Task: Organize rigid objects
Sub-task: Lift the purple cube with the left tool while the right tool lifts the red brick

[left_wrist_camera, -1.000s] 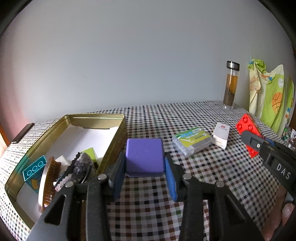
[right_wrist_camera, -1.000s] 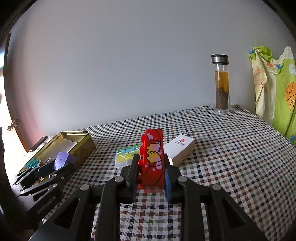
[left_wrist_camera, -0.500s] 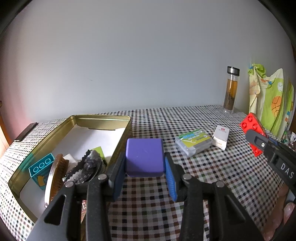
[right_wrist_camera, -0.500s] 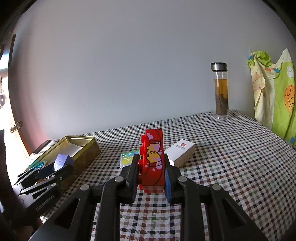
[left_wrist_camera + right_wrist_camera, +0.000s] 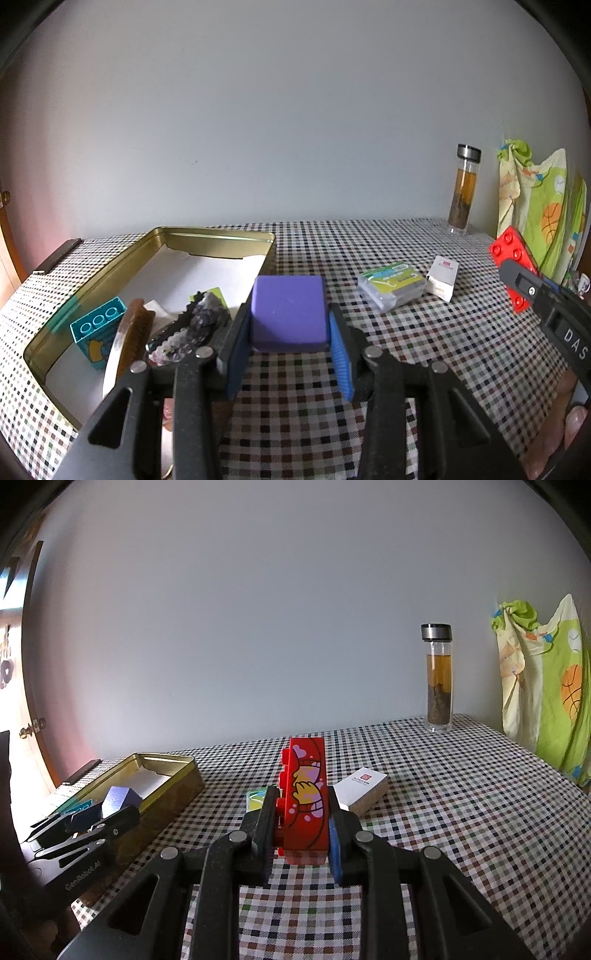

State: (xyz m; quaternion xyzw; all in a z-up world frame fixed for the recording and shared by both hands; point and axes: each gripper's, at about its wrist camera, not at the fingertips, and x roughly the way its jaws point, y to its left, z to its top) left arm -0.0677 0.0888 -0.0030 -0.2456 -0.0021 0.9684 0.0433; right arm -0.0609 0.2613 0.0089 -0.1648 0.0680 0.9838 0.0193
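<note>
Left gripper (image 5: 290, 345) clamps a purple rounded plastic cube (image 5: 289, 313) between its blue-padded fingers (image 5: 340, 356), held above the checkered tablecloth (image 5: 424, 350), lower centre of the left wrist view, just right of the gold rectangular metal tin (image 5: 207, 236). Tin sits at left of frame, lined white inside; in its near end lie a teal studded toy brick (image 5: 96, 326), a brown wooden brush with metal rim (image 5: 127, 341) and a dark purple-grey crystal rock (image 5: 192, 326), packed close together.

Right gripper (image 5: 301, 829) clamps a red studded toy brick with a pink-yellow cartoon print (image 5: 306, 797), held upright on edge, studs facing frame left, centre of the right wrist view. Same brick shows at far right edge of the left view.

On the cloth, right of centre in the left view: a clear flat plastic case with a green-blue label (image 5: 393, 286), and touching or just beside it a small white cardboard box with a red logo (image 5: 443, 277). Glass bottle with metal cap and amber liquid (image 5: 439, 677) stands upright at the back right against the wall. Green printed cloth (image 5: 543, 686) hangs at the right edge.
</note>
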